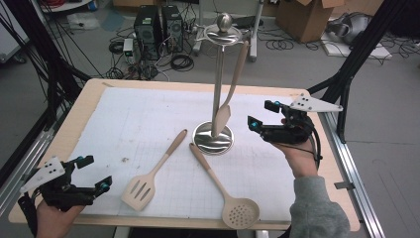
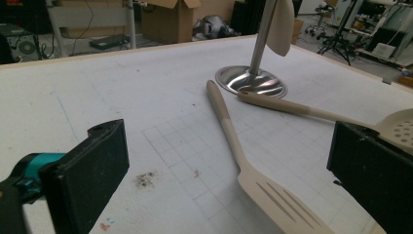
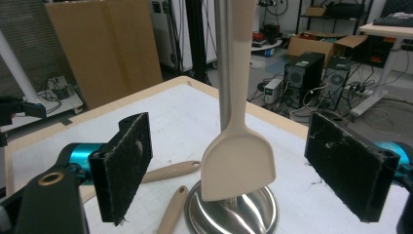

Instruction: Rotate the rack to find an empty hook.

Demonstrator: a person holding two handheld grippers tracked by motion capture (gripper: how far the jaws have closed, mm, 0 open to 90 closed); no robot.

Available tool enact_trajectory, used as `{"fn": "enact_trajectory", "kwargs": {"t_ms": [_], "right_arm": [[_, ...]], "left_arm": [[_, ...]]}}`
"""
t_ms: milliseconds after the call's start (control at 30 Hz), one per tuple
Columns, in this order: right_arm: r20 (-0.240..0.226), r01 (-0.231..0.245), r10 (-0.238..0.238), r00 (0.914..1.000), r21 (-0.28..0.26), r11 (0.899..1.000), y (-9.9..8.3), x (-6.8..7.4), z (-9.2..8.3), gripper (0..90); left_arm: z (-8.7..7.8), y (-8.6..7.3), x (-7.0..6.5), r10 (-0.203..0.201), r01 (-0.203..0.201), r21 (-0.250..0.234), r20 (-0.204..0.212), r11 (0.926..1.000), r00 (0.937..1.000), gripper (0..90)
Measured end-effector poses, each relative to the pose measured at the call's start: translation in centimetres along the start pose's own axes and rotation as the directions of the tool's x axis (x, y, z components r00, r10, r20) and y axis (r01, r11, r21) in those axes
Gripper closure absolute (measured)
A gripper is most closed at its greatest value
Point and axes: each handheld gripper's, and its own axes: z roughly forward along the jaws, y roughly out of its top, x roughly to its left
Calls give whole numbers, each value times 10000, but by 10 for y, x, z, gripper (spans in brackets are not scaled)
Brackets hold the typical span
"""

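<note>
Right gripper (image 1: 265, 122), jaws wide and empty, faces the hanging spatula (image 3: 238, 163); a careless grasp could swing it or tip the stand (image 1: 213, 138). Left gripper (image 1: 94, 173) is likewise wide and empty.

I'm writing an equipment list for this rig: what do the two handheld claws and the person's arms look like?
Both the left claw and right claw are black, with teal accents near rough black pads. Each carries a grey three-cornered plate with dark dots and trails a black cable. A grey sleeve covers the right forearm.

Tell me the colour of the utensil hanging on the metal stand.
Beige: the hanging spatula shows best in the right gripper view.
</note>
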Motion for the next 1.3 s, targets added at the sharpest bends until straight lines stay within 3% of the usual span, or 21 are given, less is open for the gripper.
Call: {"fn": "enact_trajectory", "kwargs": {"t_ms": [433, 633, 800, 1000, 1300], "right_arm": [[530, 119, -114, 9985, -85, 9999, -1, -6, -26, 172], [544, 488, -478, 9974, -185, 9986, 25, -8, -36, 469], [262, 676, -676, 9974, 20, 9977, 49, -9, -36, 633], [399, 990, -994, 9942, 131, 9950, 71, -4, -32, 877], [680, 1434, -1448, 9871, 249, 9894, 103, -2, -18, 896]], "left_arm": [[7, 1, -3, 18, -19, 63, 150, 10000, 9999, 20], [8, 1, -3, 43, -45, 91, 160, 9999, 9999, 21], [4, -5, 0, -116, 115, 77, 88, 9999, 9999, 20], [6, -3, 0, -64, 64, 15, 180, 10000, 9998, 20], [15, -2, 4, -181, 181, 11, 463, 9998, 9988, 20]]}}
